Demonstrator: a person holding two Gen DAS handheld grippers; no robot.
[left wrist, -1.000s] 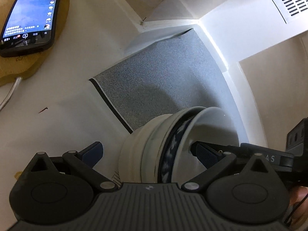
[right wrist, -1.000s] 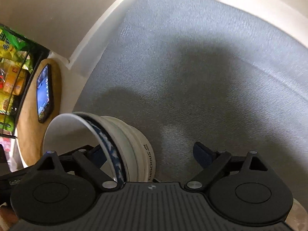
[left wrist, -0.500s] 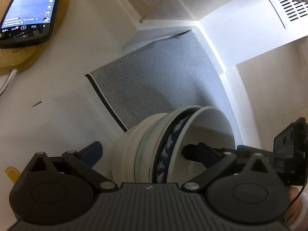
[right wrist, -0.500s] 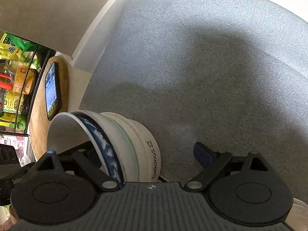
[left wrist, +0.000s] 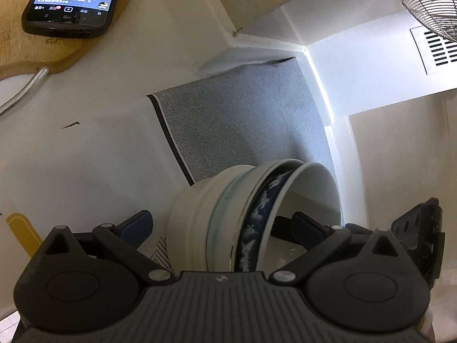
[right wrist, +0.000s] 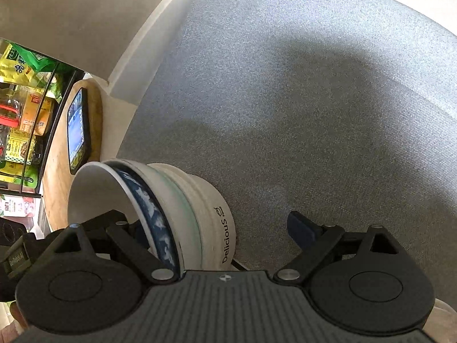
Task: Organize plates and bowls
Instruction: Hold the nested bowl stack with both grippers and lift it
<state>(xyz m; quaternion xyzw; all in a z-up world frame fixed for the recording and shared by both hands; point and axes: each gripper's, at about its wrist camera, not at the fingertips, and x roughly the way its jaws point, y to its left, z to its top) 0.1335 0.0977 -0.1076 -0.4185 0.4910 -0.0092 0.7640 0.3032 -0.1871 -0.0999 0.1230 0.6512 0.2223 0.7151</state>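
Centrally, stack of nested bowls (left wrist: 228, 217) tipped on side, mouth toward right, over edge of grey mat (left wrist: 242, 125) on white tabletop (left wrist: 85, 157). Left gripper (left wrist: 220, 223) spread wide, fingers straddling stack; contact not discernible. Right gripper (right wrist: 217, 228) likewise spread wide, one finger inside innermost bowl, other clear over mat. Outermost bowl (right wrist: 220, 228) lettered "Delicious". Smartphone (left wrist: 77, 0), screen lit, on wooden cutting board (left wrist: 17, 45) at far left.

Bowl stack (left wrist: 228, 220) base behind gripper body
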